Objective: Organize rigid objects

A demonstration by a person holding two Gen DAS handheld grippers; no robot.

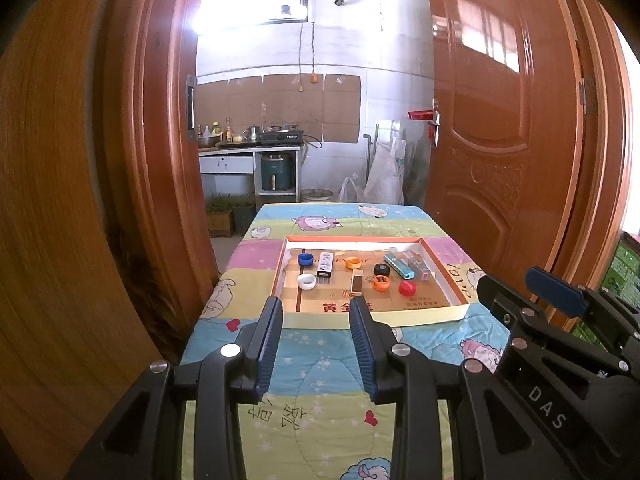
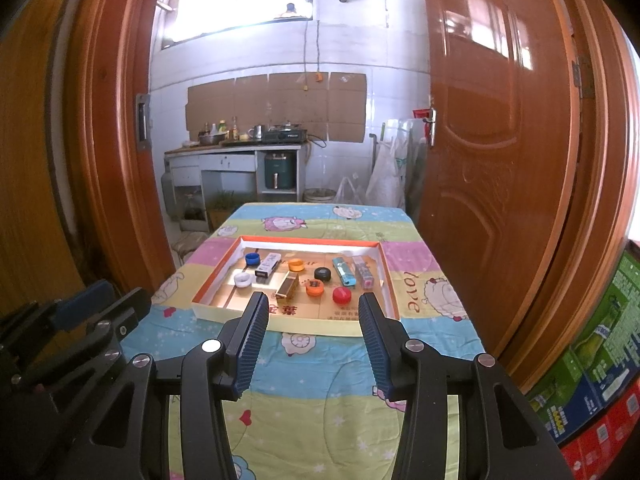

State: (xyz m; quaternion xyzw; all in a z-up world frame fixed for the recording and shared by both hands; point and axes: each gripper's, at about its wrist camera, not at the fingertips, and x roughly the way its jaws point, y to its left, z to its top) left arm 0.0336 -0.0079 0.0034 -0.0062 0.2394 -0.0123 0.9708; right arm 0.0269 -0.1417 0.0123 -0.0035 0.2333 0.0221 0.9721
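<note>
Ahead, a shallow rectangular cardboard tray with an orange rim point(image 1: 443, 267) lies on a quilted pastel cartoon-sheep cloth point(image 1: 328, 364), holding round plastic bottle caps, among them a blue cap point(image 1: 306, 259) and a red cap point(image 1: 407, 288), beside a slim teal box point(image 1: 399, 267). "DAS" marks the right gripper point(image 2: 313, 312). Both it and the left gripper point(image 1: 316, 314) hover short of the tray, ribbed blue-edged jaws apart and empty.
</note>
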